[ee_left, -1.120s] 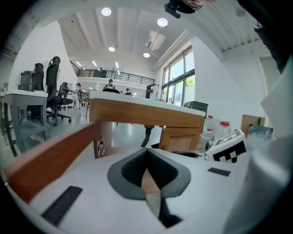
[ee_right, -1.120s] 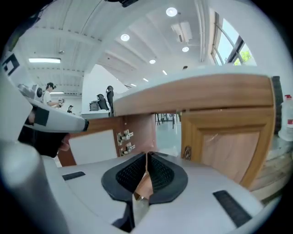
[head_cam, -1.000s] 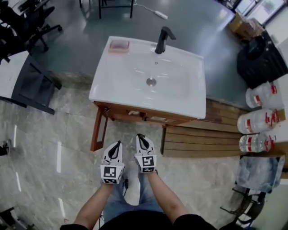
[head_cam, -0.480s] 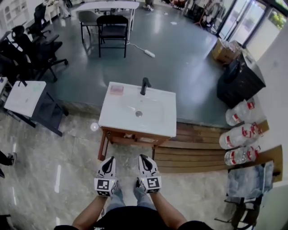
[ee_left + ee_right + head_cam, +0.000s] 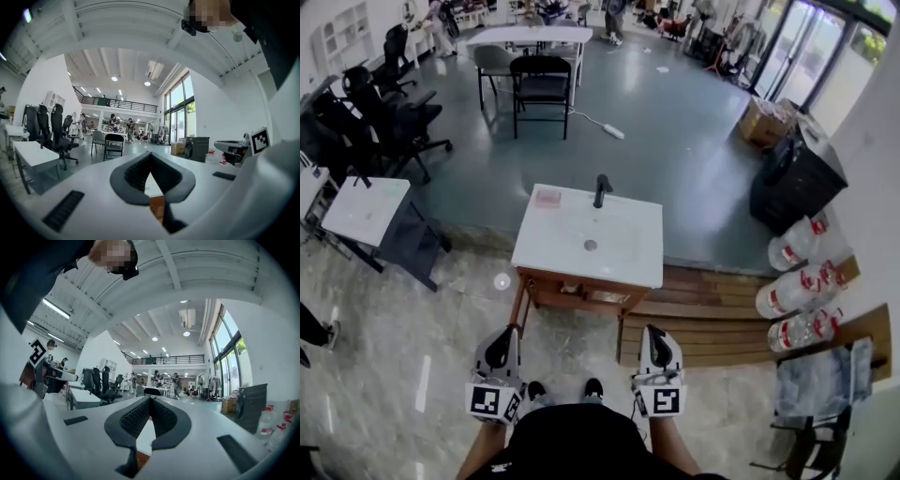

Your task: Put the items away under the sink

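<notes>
Now farther from the sink (image 5: 630,266).

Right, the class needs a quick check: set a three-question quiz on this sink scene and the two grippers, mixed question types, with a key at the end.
1. True or false: the left gripper holds an item between its jaws.
2. The pink tray on the sink lies: A) in the basin, B) at the far corner, left of the faucet, C) at the near edge.
3. Fill in: in the head view, the water bottles lie to the sink's ____.
Key: 1 false; it and the right gripper are shut and empty. 2 B. 3 right.
</notes>
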The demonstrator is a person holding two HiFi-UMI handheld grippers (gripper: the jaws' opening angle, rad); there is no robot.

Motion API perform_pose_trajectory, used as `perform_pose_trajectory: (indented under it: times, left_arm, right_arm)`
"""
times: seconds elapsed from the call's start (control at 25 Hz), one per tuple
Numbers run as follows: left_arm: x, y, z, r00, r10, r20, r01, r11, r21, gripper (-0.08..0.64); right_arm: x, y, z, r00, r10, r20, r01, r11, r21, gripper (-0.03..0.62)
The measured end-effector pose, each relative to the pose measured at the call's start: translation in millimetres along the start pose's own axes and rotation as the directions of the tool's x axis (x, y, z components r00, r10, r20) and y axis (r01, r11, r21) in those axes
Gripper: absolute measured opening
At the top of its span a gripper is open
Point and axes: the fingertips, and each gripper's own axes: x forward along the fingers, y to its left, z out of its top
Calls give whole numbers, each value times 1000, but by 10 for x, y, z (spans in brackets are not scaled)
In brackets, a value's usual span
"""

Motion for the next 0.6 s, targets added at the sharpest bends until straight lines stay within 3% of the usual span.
perform_pose_trajectory:
  times: [0.36, 0.6]
  left_arm:
    - [8, 90, 248, 999, -12, 50, 11, 1000, 25, 6]
    - [14, 65, 264, 998, -39, 51, 38, 999, 22, 5]
  right_arm:
    - [-108, -73, 234, 995, -68, 67, 67, 998, 21, 14]
    - [-153, -37, 253, 994, -86, 64, 85, 996, 20, 14]
